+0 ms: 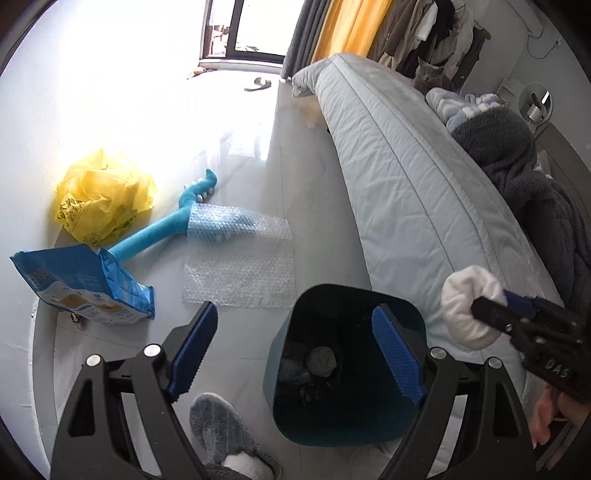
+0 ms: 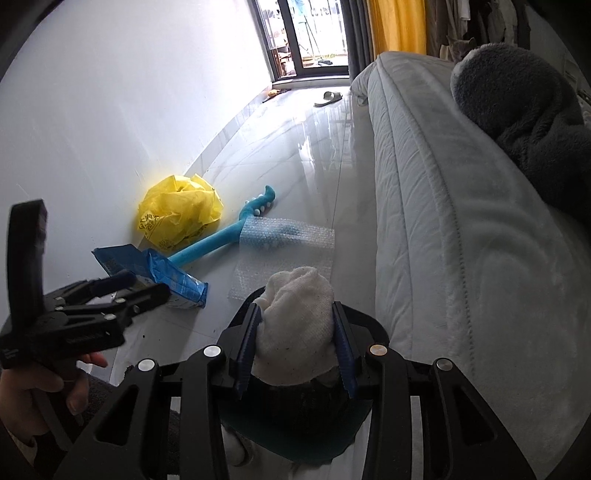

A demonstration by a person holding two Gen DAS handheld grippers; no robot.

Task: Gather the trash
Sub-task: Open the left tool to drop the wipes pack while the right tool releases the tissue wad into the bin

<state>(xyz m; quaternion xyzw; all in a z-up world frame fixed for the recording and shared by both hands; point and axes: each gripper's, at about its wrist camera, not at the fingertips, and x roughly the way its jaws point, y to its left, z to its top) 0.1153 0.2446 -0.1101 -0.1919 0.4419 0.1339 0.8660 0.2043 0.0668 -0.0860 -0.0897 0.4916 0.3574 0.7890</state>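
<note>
Above the dark teal bin [image 1: 343, 373], the left gripper [image 1: 295, 354] stands wide apart with nothing between its pads. Right gripper [image 2: 297, 347] is clamped on a balled white cloth [image 2: 295, 325], held over the bin's rim [image 2: 295, 439] beside the bed [image 2: 461, 240].

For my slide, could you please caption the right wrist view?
Right tongs grip a white cloth wad above the dark bin.

Two wrist-mounted fisheyes, angled steeply down from close above the dark bin [image 1: 343, 369] (bed [image 2: 461, 221] right, wall left), both sharing the far window [image 1: 243, 29] and floor litter.
</note>
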